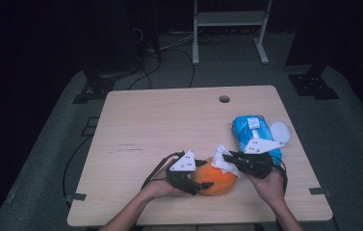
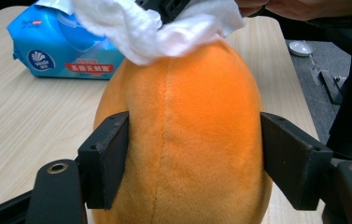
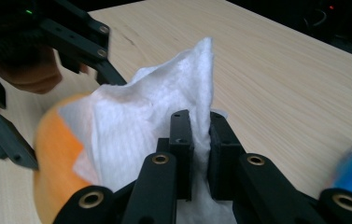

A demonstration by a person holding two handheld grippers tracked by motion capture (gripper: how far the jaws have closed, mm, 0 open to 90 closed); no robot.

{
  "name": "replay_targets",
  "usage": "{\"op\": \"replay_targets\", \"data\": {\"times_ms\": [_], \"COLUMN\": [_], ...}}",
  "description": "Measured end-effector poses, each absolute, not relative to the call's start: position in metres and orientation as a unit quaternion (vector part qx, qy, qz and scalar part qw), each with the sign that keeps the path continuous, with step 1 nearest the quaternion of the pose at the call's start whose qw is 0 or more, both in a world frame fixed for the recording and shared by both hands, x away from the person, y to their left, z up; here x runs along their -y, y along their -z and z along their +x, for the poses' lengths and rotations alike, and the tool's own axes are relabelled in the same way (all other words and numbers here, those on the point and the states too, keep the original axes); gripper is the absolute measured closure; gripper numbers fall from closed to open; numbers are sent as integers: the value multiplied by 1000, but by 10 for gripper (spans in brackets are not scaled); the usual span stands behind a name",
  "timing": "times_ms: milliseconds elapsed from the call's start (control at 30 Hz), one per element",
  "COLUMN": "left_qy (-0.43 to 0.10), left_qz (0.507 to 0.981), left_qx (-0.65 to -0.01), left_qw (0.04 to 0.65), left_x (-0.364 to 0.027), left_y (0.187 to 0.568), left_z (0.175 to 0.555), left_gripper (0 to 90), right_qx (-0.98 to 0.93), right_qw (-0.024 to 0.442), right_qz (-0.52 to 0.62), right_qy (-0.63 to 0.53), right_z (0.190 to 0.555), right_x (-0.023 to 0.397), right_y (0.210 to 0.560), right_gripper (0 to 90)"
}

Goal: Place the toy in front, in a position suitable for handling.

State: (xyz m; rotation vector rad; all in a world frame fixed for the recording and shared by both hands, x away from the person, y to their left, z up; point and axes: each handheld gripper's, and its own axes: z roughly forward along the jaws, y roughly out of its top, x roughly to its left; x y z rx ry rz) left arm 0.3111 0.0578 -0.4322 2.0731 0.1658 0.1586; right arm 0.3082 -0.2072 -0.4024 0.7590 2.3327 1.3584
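An orange plush toy (image 1: pixel 220 180) lies near the table's front edge. My left gripper (image 1: pixel 203 186) has its jaws on either side of the plush (image 2: pixel 187 130), with the pads against its flanks. My right gripper (image 1: pixel 227 158) is shut on a crumpled white wipe (image 1: pixel 225 162). In the right gripper view the wipe (image 3: pixel 155 102) is pinched between the jaws and drapes over the top of the plush (image 3: pixel 52 154). The left gripper view has the wipe (image 2: pixel 155 28) resting on the plush's far end.
A blue pack of wet wipes (image 1: pixel 251 130) lies at the table's right side, just behind my right hand, with a round white lid (image 1: pixel 280 132) beside it. A cable hole (image 1: pixel 224 99) sits near the far edge. A metal stand (image 1: pixel 229 29) rises beyond the wooden table (image 1: pixel 145 125).
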Motion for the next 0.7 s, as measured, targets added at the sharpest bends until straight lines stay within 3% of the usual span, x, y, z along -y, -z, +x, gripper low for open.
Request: {"op": "replay_targets", "data": {"times_ms": [400, 533, 600, 700], "left_qy": [-63, -9, 9, 36], "left_qz": [858, 833, 825, 817], "left_qx": [-81, -109, -140, -160], "left_qw": [504, 542, 548, 553], "left_x": [-56, -63, -68, -73], "left_y": [432, 428, 429, 436], "left_z": [312, 320, 328, 336], "left_gripper": [255, 183, 92, 78], "right_qx": [-819, -816, -814, -813], "right_qw": [158, 147, 139, 137], "right_qz": [240, 254, 254, 251], "right_qy": [-496, -497, -503, -508], "right_z": [299, 304, 304, 306], "right_x": [194, 206, 211, 213], "right_y": [399, 402, 404, 406], "right_gripper": [814, 814, 814, 813]}}
